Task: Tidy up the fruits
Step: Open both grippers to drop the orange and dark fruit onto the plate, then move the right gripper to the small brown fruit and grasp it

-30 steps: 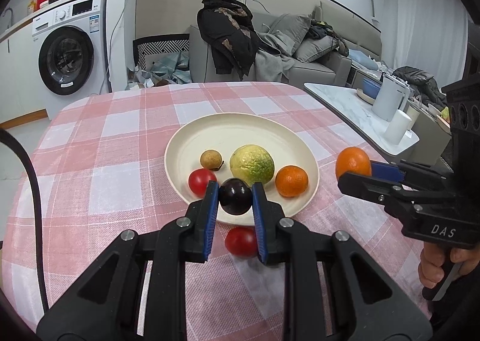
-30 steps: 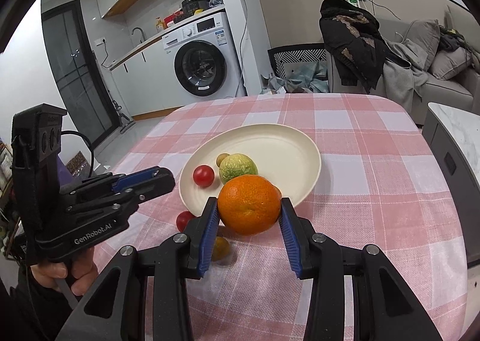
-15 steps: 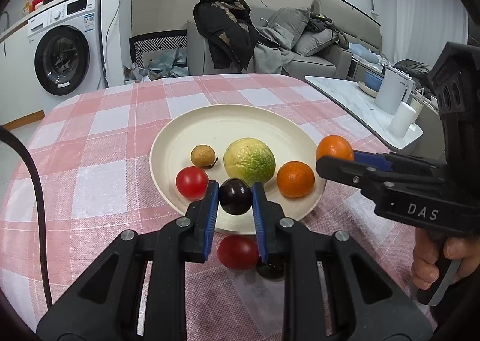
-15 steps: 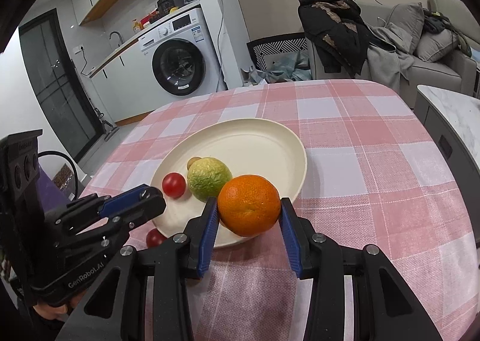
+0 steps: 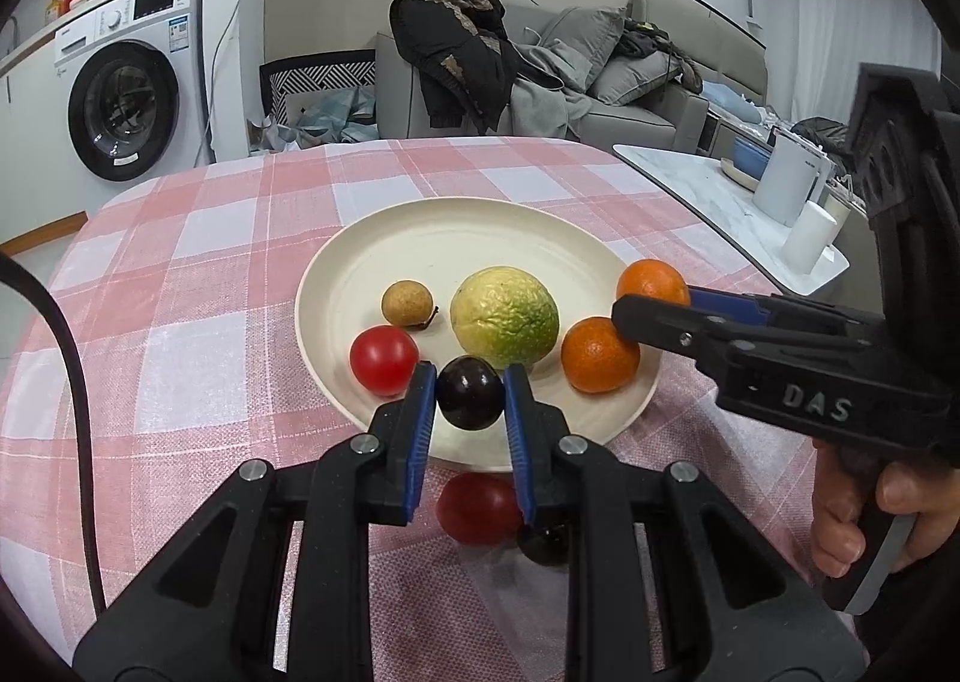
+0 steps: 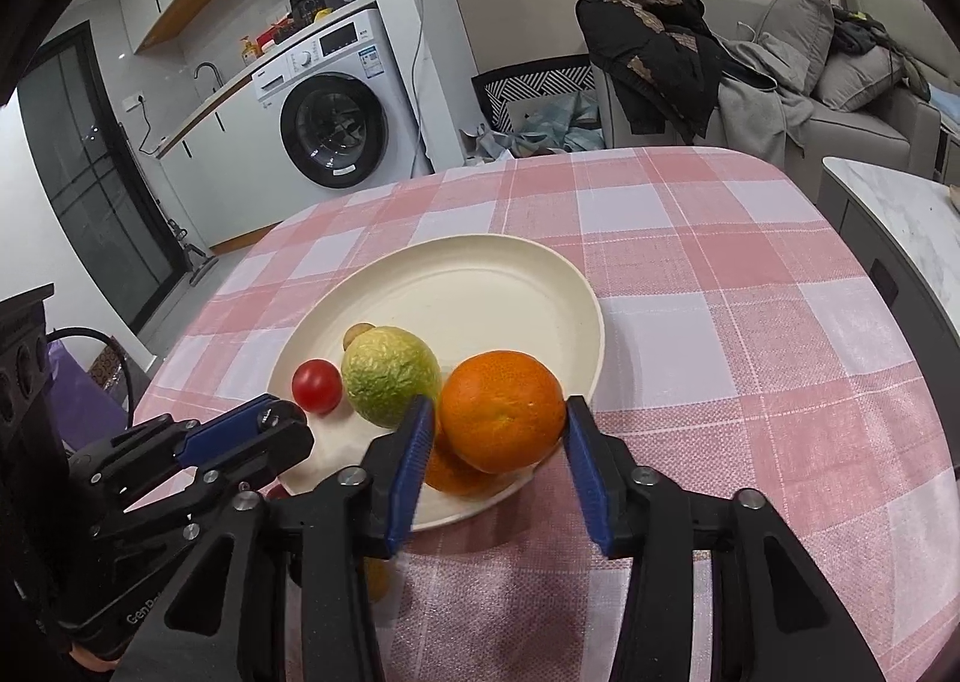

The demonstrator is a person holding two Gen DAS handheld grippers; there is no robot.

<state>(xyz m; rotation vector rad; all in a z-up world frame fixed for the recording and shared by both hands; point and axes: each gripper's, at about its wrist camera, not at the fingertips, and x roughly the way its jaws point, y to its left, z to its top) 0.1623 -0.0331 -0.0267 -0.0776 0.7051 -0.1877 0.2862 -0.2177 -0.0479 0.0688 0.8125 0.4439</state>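
Both claws have moved in over the plate [image 5: 360, 286], left claw [image 5: 470, 409] clamped on a dark plum [image 5: 469, 401], right claw [image 6: 501, 430] clamped on an orange [image 6: 501, 412], so drop-off looks close.

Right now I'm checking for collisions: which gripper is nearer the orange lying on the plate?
Right. The right gripper hovers just over that orange; the left gripper sits beside it.
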